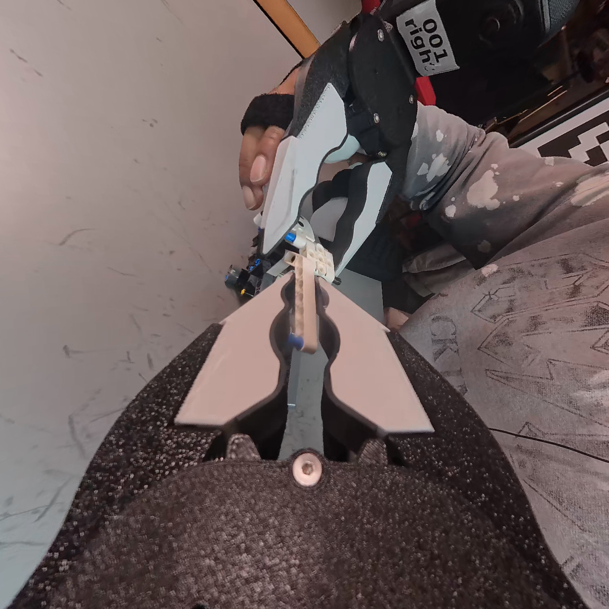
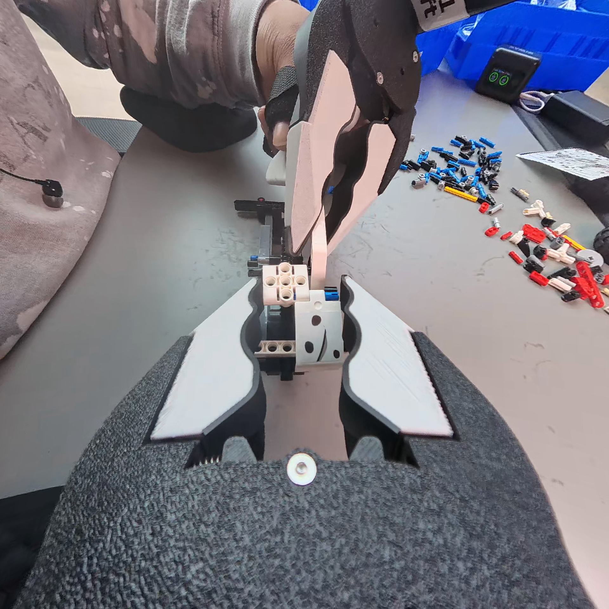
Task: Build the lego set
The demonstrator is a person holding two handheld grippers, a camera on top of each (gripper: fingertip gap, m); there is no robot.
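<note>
We held the build in the air between us, above the desk (image 2: 428, 329): our right tongs (image 2: 300, 296) were closed on the white sub-assembly (image 2: 316, 333), and our left tongs (image 1: 304, 290) were pinched on the tan beam (image 1: 304, 316) being pushed into its white connector block (image 2: 285, 283). Just beyond, a partly built black and grey frame (image 2: 270, 237) stood on the desk. Farther right lay heaps of loose pins and parts (image 2: 461, 168), so we judged most of the set still unbuilt.

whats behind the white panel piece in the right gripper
Behind the white panel held in the right gripper: a tan holed beam and black frame pieces. The rest is hidden.
</note>
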